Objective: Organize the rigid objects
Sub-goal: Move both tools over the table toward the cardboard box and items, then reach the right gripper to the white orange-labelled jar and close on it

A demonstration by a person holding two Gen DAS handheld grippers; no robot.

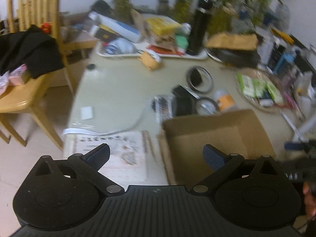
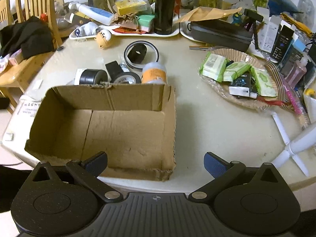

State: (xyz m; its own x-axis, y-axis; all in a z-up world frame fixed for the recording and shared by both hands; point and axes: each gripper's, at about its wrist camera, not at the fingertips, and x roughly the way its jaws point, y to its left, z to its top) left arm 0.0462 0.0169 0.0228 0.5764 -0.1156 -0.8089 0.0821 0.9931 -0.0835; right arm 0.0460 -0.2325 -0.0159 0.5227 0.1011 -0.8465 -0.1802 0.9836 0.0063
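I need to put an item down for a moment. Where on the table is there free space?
Bare patches: between the cardboard box and the tray of green packets, and on the table left of the black tape rolls. The box itself is empty. The far edge, around the black flask, is crowded.

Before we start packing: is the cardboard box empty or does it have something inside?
Empty. The right wrist view shows the cardboard box with only its bare brown floor.

Left gripper [image 1: 156, 154], right gripper [image 2: 155, 163]: wide apart, unloaded.
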